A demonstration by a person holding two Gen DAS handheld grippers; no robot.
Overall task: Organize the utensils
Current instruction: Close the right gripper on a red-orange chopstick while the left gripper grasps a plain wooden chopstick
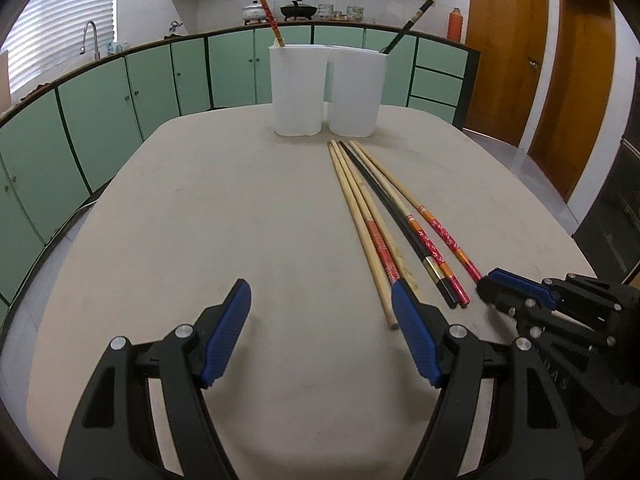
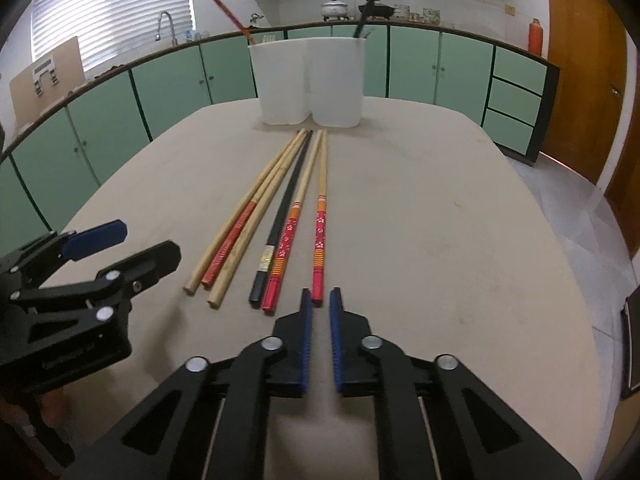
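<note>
Several chopsticks lie side by side on the beige table [image 1: 180,220]: plain wooden ones [image 2: 256,204], a black one [image 2: 286,204] and red-patterned ones. My right gripper [image 2: 320,293] is shut on the near end of the rightmost red flowered chopstick [image 2: 320,232], which still rests on the table. In the left wrist view that gripper [image 1: 490,278] meets the same chopstick [image 1: 444,238] at its tip. My left gripper [image 1: 320,286] hovers open over the table, its right finger above the wooden chopsticks' ends. A white two-part holder [image 1: 296,88] stands beyond, holding a red chopstick [image 1: 266,12] and a black one [image 1: 408,26].
Green cabinets with a countertop [image 1: 120,92] curve behind the table, with a sink tap [image 1: 90,38], pots and an orange bottle [image 1: 455,24] on top. Wooden doors [image 1: 504,60] stand at the right. Bare tabletop spreads left of the chopsticks.
</note>
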